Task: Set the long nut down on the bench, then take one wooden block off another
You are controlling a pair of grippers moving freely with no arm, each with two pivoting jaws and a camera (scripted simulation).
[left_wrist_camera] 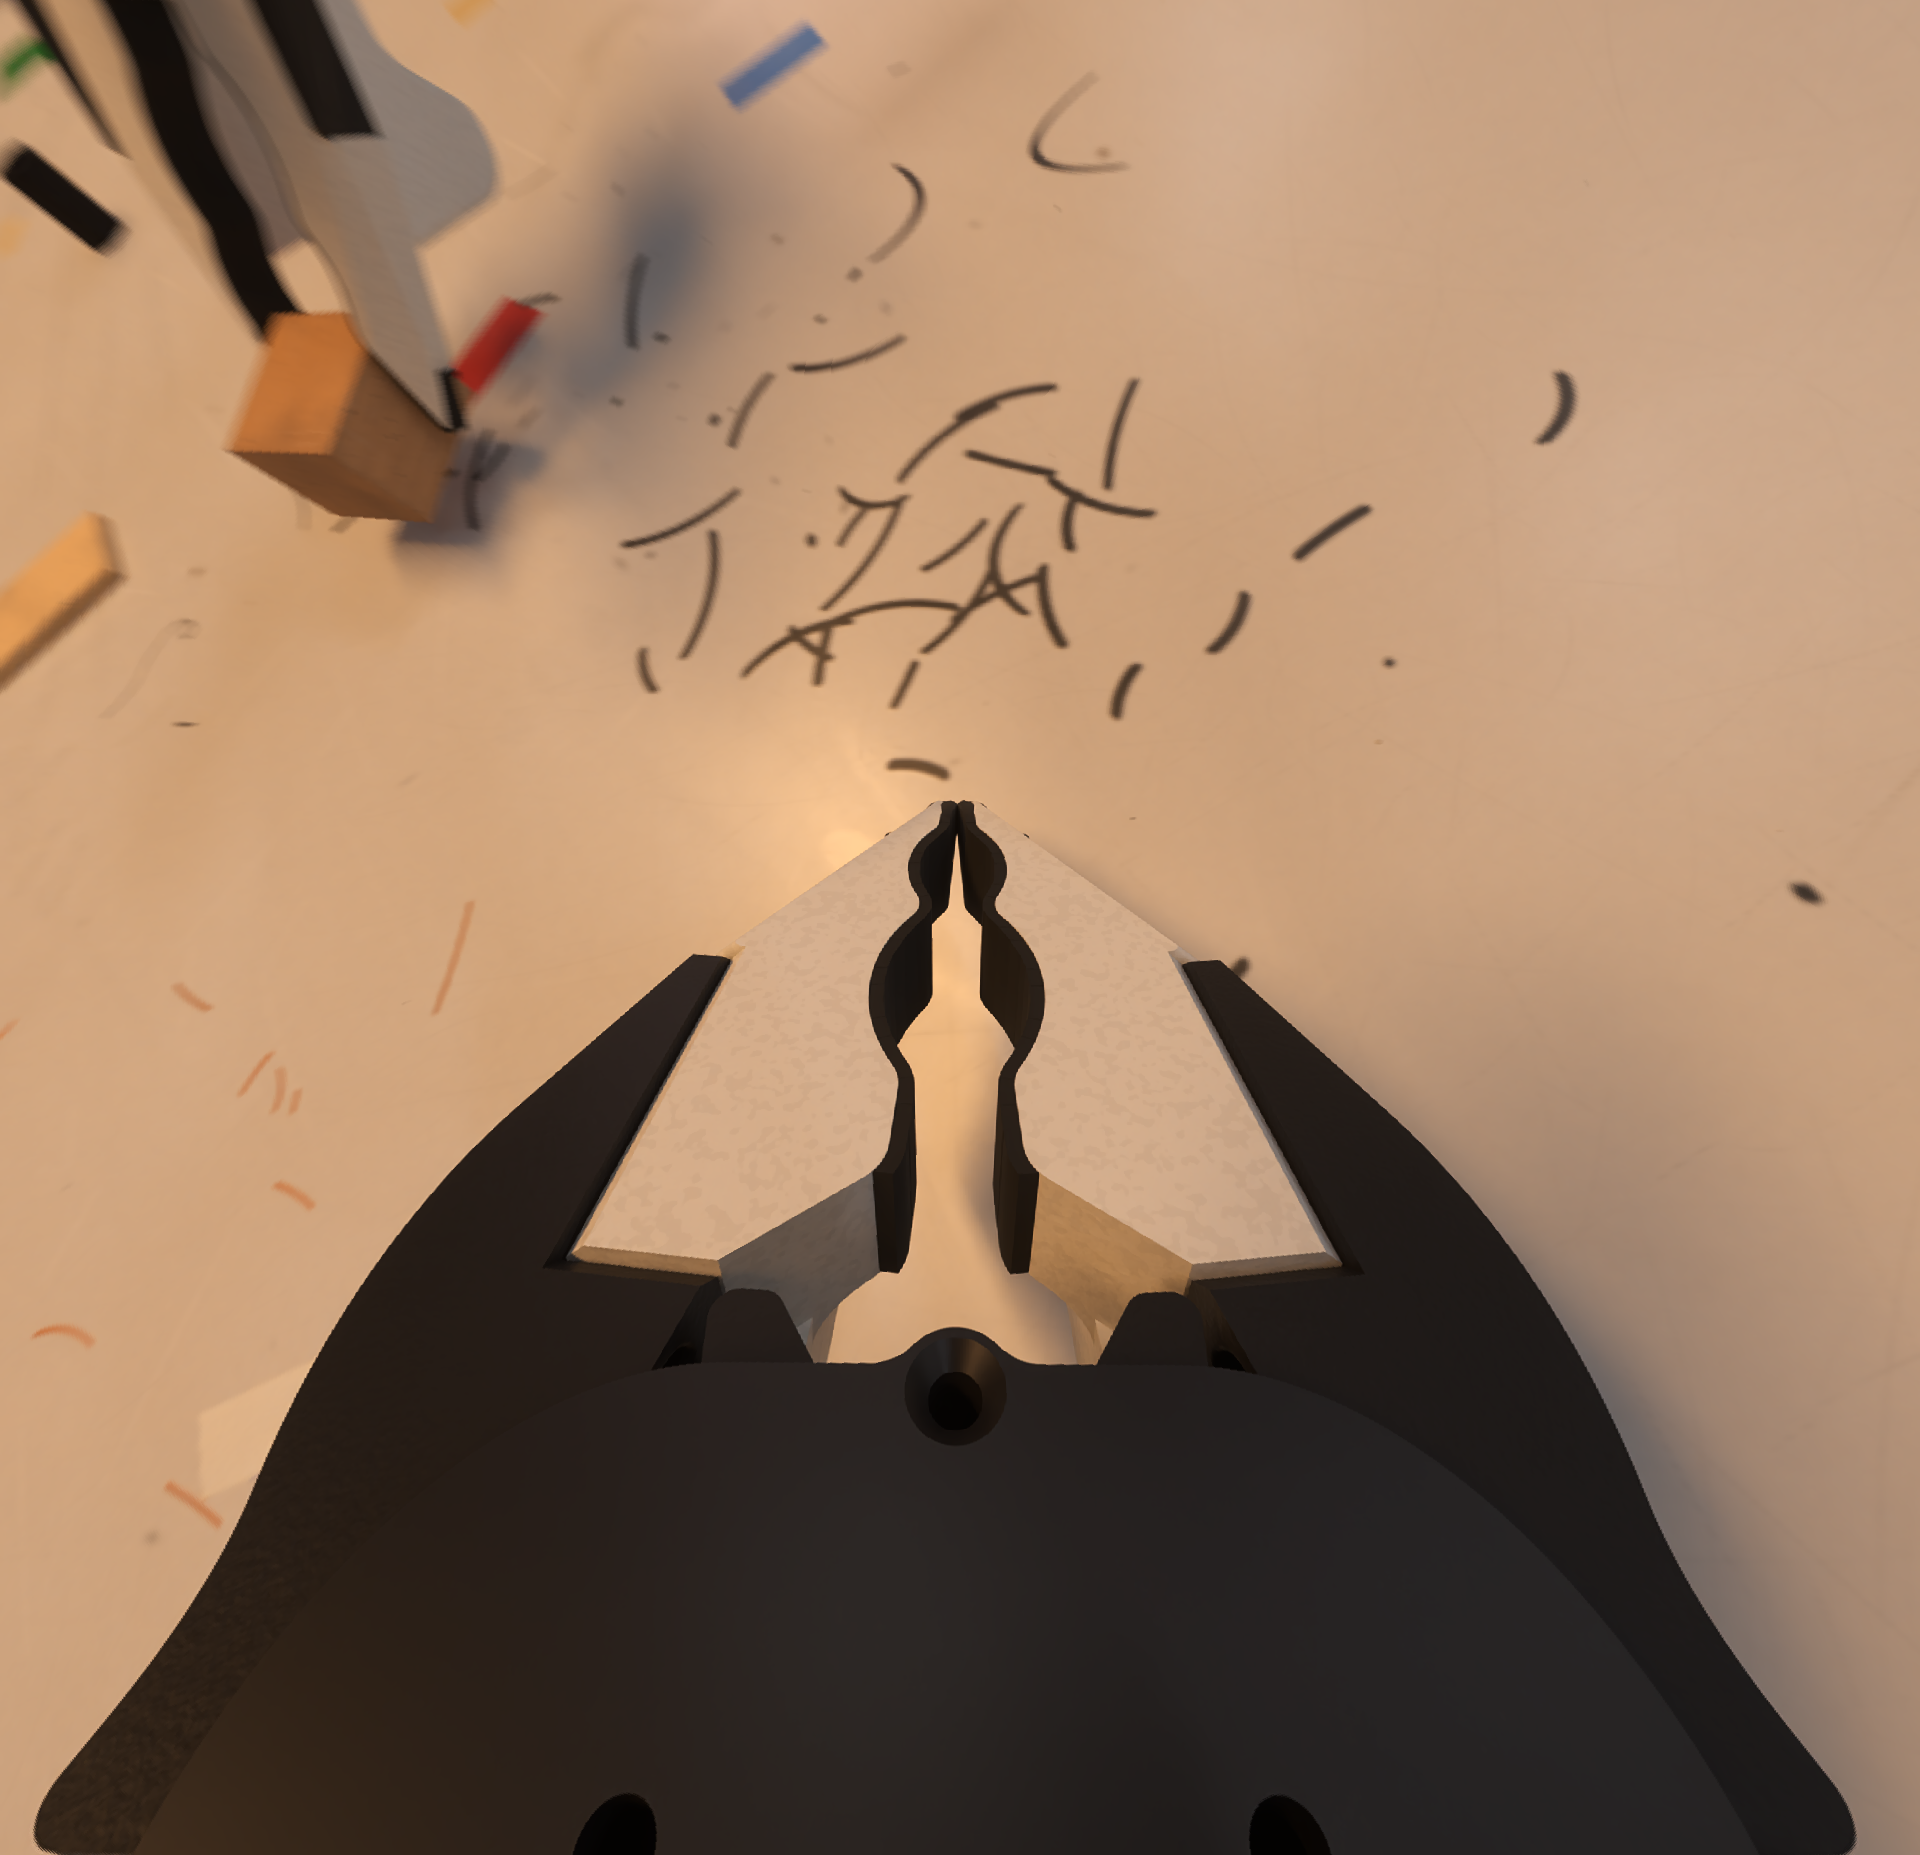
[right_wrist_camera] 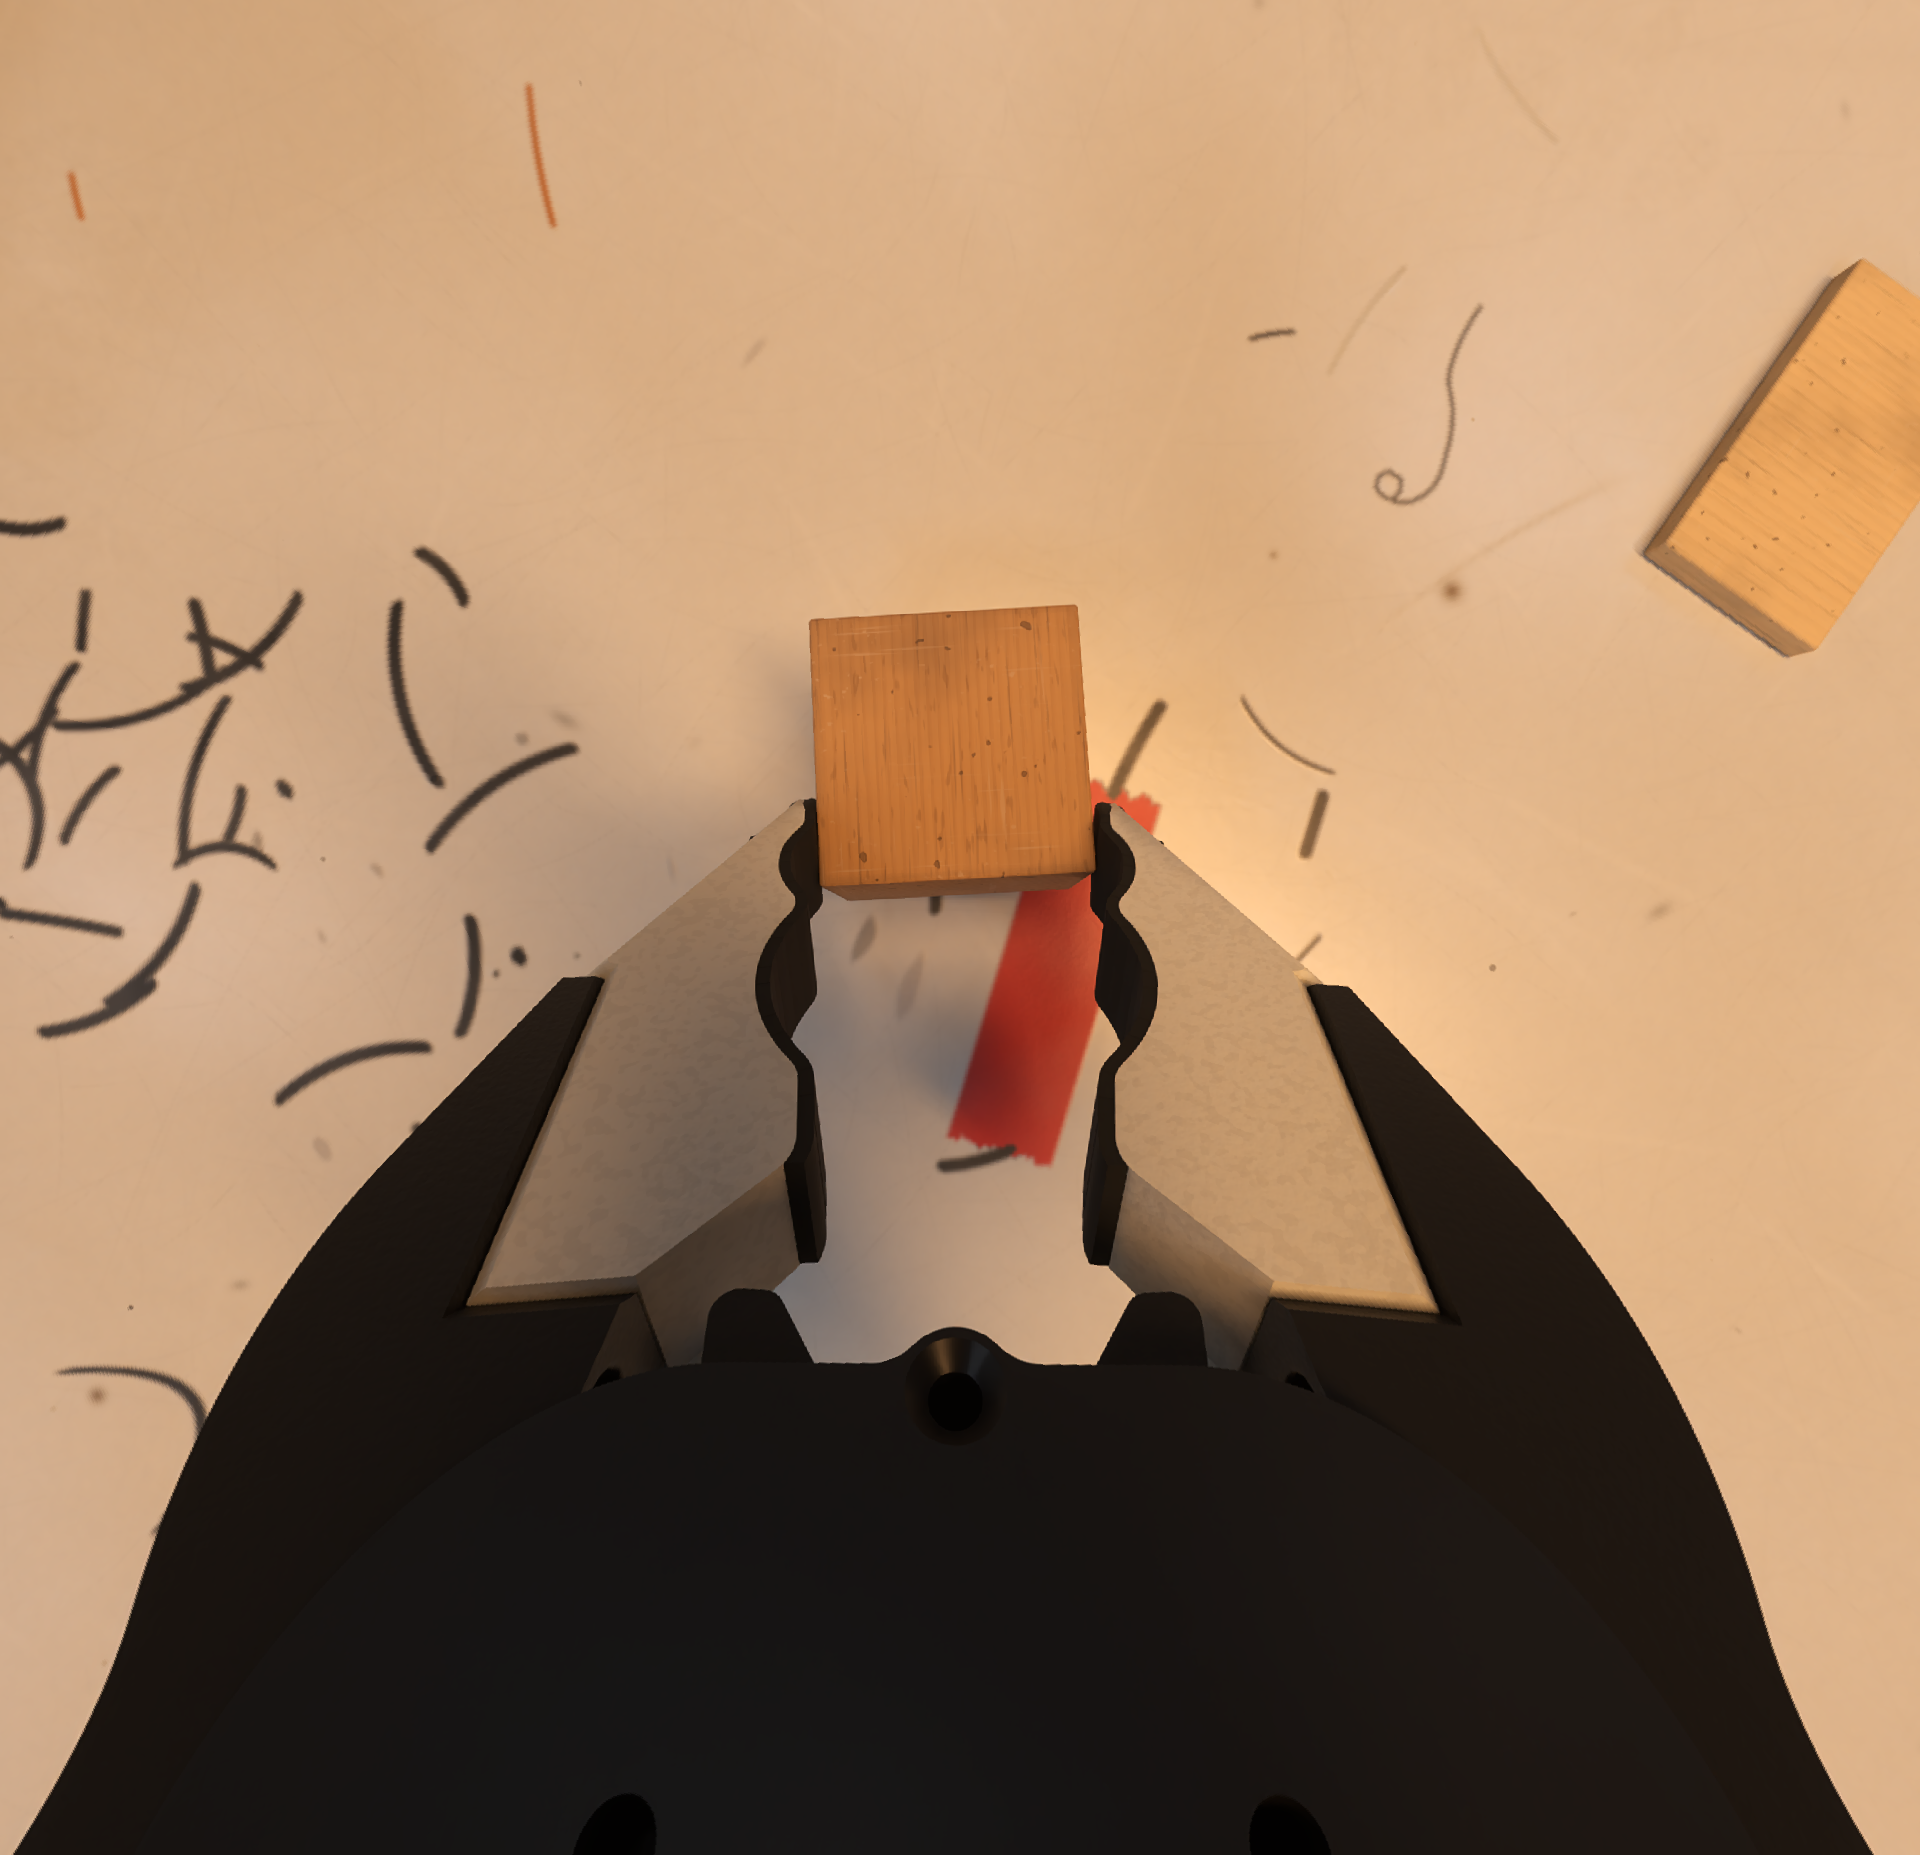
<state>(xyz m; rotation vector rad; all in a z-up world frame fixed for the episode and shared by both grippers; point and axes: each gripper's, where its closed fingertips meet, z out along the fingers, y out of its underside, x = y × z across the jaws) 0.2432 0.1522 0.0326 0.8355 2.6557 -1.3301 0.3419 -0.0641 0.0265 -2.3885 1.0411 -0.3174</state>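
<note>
My right gripper is shut on an orange-brown wooden cube, gripping its near end between the fingertips, above the bench. The cube also shows in the left wrist view, held by the right gripper at the upper left, blurred. A paler flat wooden block lies on the bench at the right edge; it also shows in the left wrist view at the left edge. My left gripper is shut and empty over the bench. No long nut is in view.
The beige bench is strewn with dark curled metal shavings and thin orange slivers. A red tape strip lies under the held cube. Blue, black and yellow strips lie farther off.
</note>
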